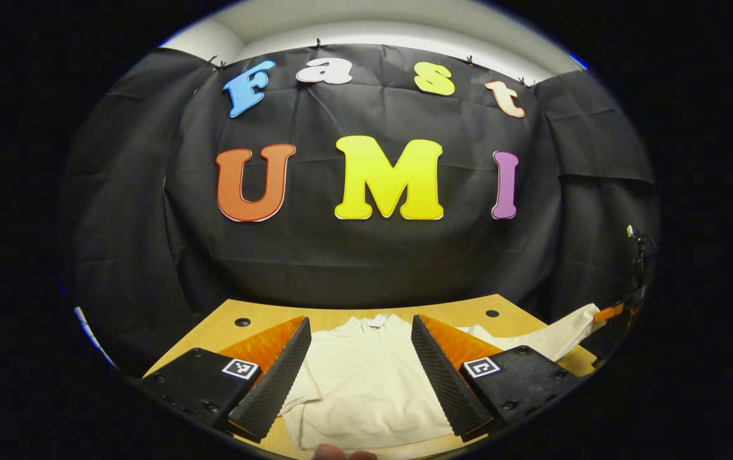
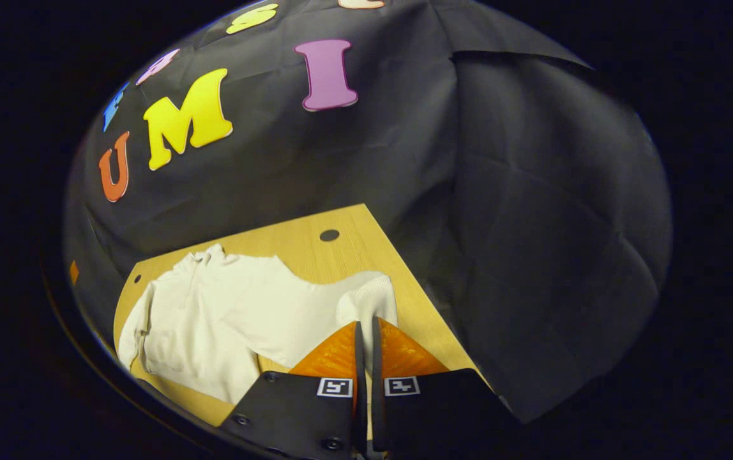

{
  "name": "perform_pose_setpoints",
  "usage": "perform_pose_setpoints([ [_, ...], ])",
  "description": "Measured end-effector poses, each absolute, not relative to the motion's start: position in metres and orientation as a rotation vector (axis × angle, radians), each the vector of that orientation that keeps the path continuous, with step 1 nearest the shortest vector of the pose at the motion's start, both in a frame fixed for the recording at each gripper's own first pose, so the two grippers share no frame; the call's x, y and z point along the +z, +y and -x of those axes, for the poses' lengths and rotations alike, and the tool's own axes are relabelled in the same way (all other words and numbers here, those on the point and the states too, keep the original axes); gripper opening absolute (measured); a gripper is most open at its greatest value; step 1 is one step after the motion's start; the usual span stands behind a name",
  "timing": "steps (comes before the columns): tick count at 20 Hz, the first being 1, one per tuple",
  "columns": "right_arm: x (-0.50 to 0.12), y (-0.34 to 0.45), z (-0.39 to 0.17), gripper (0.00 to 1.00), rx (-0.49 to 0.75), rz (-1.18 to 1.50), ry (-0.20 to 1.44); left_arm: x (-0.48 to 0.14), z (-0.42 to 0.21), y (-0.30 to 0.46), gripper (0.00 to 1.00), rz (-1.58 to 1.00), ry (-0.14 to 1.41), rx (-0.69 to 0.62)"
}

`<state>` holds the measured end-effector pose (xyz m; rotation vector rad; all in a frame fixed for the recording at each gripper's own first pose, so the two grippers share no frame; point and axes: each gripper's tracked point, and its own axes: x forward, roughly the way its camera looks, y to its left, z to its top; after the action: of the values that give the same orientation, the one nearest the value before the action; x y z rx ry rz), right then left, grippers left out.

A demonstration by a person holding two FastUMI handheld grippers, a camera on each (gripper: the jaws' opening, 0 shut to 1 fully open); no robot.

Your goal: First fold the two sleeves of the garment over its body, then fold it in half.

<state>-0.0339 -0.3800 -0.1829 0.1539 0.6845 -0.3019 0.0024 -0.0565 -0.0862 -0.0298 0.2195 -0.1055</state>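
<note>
In the left gripper view, the left gripper (image 1: 360,367) hangs over the near edge of the wooden table (image 1: 341,316) with its jaws wide apart and nothing between them touching either one. A cream garment (image 1: 360,383) lies flat on the table, its body in the gap between the jaws and its collar beyond their tips, toward the black cloth wall (image 1: 366,255). One sleeve (image 1: 558,335) stretches out past the right-hand jaw toward the table's edge. A fingertip (image 1: 344,454) shows at the very bottom.

In the right gripper view, the right gripper (image 2: 364,329) has its jaws together, with a thin slit left between them. The cuff end of the sleeve (image 2: 370,297) lies right at the jaw tips; whether the cloth is pinched between them I cannot tell. The garment's body (image 2: 213,319) spreads to the left of the jaws on the table (image 2: 341,255), collar at the far end.
</note>
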Motion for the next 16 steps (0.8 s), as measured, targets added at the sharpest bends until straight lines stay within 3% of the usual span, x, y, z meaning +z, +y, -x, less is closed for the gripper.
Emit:
perform_pose_setpoints([
  [4,-0.118,-0.353,-0.012,0.03,-0.234,-0.068,0.593,-0.091,-0.003,-0.043,1.00,0.052,0.219,-0.092],
  [10,-0.057,-0.227,-0.113,0.04,-0.007,0.015,0.476,-0.092,-0.001,0.002,1.00,0.076,0.212,-0.012],
  [16,-0.078,-0.084,-0.172,0.03,0.210,0.058,0.476,-0.095,0.015,0.074,1.00,0.059,0.207,0.127],
])
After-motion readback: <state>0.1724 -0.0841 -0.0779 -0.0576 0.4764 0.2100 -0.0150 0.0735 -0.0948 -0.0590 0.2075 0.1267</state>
